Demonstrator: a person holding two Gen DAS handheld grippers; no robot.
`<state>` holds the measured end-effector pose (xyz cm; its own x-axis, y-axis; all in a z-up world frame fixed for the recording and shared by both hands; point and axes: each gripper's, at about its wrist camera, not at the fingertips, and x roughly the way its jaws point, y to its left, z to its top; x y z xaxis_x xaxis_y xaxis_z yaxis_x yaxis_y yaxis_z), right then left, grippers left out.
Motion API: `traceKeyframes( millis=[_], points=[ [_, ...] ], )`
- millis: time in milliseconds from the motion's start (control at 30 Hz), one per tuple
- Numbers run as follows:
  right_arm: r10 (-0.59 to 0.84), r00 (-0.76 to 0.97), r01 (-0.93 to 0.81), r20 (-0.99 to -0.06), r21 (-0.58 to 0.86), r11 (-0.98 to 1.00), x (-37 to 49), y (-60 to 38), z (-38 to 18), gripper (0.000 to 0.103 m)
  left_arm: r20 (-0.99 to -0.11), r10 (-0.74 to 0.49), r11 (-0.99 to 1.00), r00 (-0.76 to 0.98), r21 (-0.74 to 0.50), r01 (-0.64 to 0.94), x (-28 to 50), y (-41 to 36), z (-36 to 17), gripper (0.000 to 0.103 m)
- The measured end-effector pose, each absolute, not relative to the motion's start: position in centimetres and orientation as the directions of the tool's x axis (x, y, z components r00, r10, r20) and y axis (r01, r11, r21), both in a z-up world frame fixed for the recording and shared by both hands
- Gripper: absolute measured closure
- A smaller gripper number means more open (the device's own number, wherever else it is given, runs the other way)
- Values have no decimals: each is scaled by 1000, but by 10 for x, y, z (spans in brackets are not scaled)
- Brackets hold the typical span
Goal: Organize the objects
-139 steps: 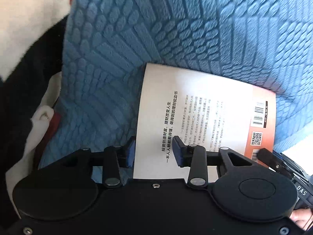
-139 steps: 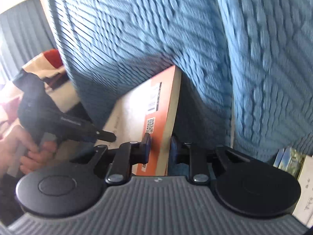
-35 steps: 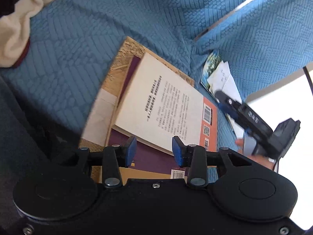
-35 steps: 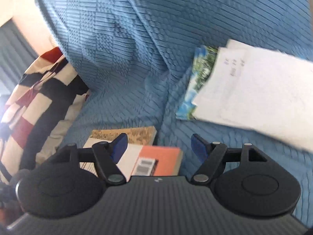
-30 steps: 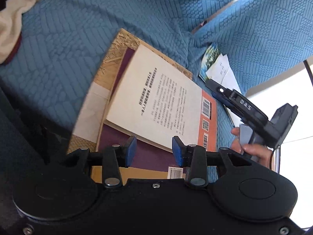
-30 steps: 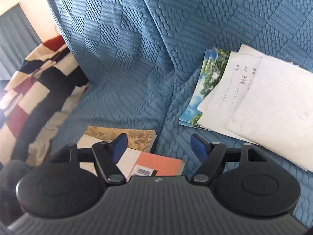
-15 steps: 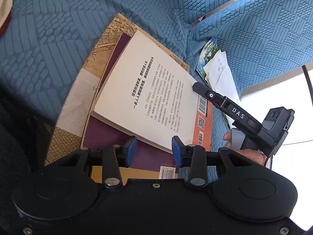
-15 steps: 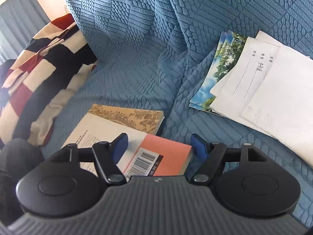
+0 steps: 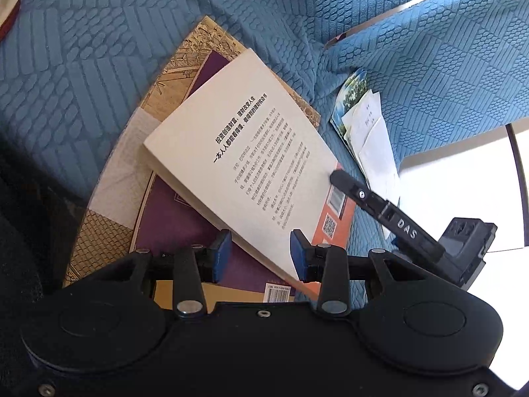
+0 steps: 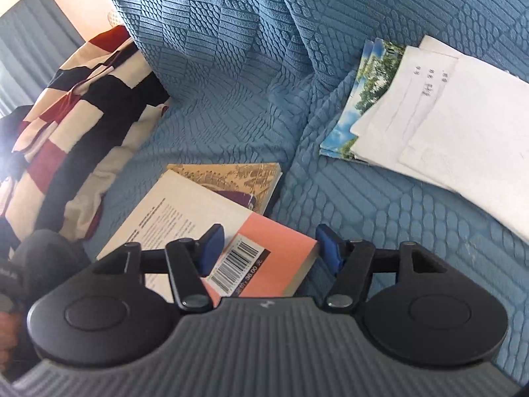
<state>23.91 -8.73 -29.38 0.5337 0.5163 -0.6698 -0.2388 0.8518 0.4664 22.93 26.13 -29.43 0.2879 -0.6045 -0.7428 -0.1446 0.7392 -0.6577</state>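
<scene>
Right gripper (image 10: 267, 248) lowered over white book (image 9: 244, 162), fingers apart

The white-and-orange book (image 9: 251, 165) now lies flat atop the purple book (image 9: 185, 228), no longer upright against the blue cushion (image 10: 215, 33). The right gripper (image 10: 269, 244), earlier clamped on its edge, stands open; its finger reaches in from four o'clock.

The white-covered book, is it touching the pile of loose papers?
Apart. The right wrist view shows bare blue cover between the white-covered book and the loose papers.
</scene>
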Motion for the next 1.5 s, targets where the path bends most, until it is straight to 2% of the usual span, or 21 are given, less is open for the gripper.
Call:
traceKeyframes(
  millis=[333, 667, 1000, 1500],
  points=[
    [473, 540, -184, -697, 450, 874, 214, -83, -283, 48, -729, -612, 721, 308, -674, -161, 233, 276, -297, 65],
    [432, 522, -93, -736, 454, 886, 195, -76, -275, 52, -764, -567, 783, 307, -616, -87, 243, 275, -289, 66],
    [409, 503, -99, -762, 420, 902, 178, -57, -263, 60, -781, -545, 811, 306, -583, -45, 259, 287, -285, 66],
    [531, 484, -56, -695, 581, 812, 158, -41, -257, 69, -741, -558, 791, 373, -611, -30, 284, 314, -275, 66]
  ],
)
